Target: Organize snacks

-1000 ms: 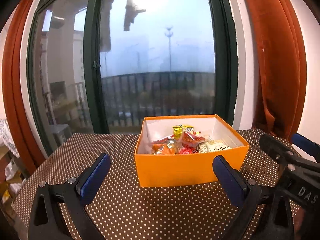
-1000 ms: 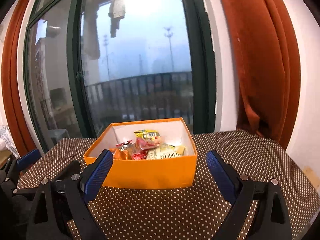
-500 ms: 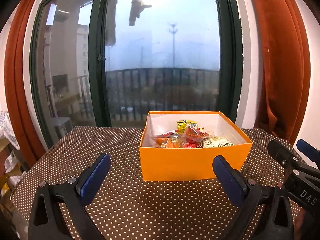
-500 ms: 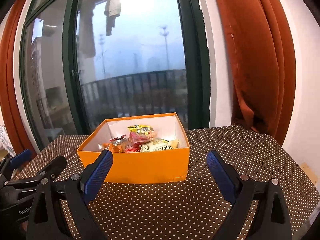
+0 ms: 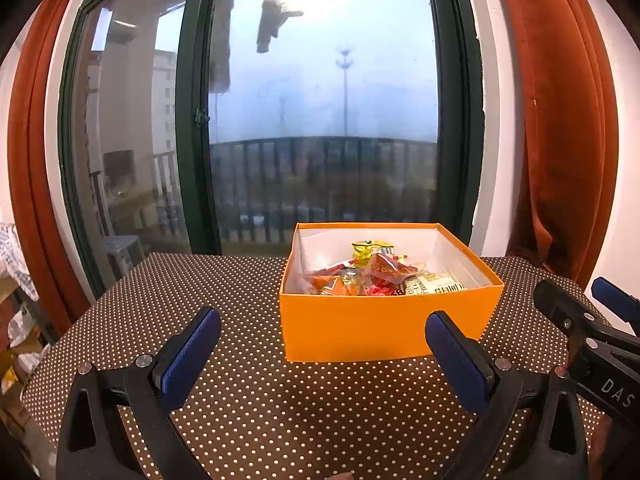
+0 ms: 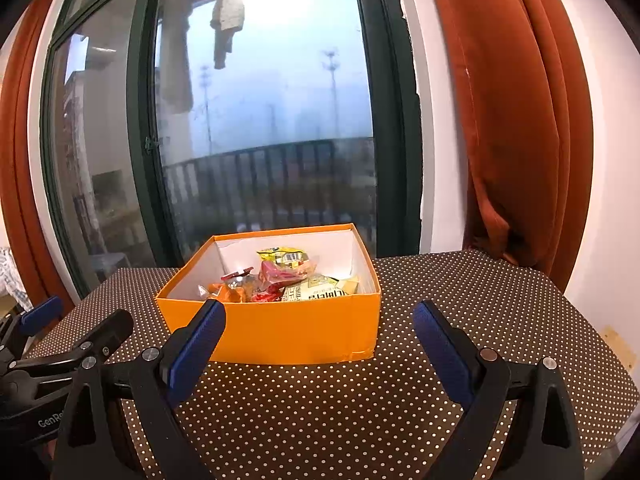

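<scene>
1. I hold the left gripper [image 5: 320, 344] low over the polka-dot tablecloth [image 5: 240, 400], its blue-padded fingers [image 5: 188, 356] spread wide with nothing between them.
2. My right gripper [image 6: 320, 336] hangs alongside, its tongs equally wide and empty; in the left wrist view it [image 5: 592, 344] shows at the right edge, and in the right wrist view the left gripper [image 6: 52, 344] shows at the left edge.
3. The orange box [image 5: 384, 328] sits on the cloth just ahead of both grippers, open-topped, toward the window side of the table. Neither gripper touches it.
4. The snacks [image 6: 288, 276] lie heaped inside the box: a yellow packet [image 6: 282, 256] toward the back wall, red [image 6: 280, 274] and orange wrappers [image 6: 228, 292] in the middle, and a pale packet with dark lettering [image 6: 316, 292] against the near wall.
5. Behind the table stands a dark-framed glass door [image 5: 320, 120] onto a railed balcony, with rust-red curtains [image 6: 520, 120] drawn to either side. Hazy daylight fills the glass.
</scene>
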The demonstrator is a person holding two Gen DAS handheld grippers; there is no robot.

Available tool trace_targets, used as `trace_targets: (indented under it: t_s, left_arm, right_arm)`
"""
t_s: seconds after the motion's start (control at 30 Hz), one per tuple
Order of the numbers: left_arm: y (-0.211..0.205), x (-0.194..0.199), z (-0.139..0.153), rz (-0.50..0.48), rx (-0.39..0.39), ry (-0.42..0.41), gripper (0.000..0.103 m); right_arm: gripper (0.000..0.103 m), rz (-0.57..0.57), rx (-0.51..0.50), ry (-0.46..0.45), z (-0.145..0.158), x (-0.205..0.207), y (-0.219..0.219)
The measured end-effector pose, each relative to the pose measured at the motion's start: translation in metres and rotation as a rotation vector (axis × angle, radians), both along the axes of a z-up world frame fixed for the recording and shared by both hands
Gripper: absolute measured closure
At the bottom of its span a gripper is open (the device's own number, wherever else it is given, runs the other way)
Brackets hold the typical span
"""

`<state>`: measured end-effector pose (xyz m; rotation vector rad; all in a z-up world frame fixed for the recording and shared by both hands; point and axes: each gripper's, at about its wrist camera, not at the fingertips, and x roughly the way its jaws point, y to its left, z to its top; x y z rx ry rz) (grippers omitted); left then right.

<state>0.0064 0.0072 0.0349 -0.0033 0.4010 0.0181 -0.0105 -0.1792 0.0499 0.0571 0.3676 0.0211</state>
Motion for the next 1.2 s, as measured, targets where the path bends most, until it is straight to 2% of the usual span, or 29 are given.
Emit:
trace_targets:
  t_s: [1.2]
  left_arm:
    - [0.0048,-0.0051,0.0010,-0.014,-0.010,-0.004,0.000]
  right_arm:
    - [0.007,0.003,0.003,0.007,0.0028,-0.0020,-0.0003]
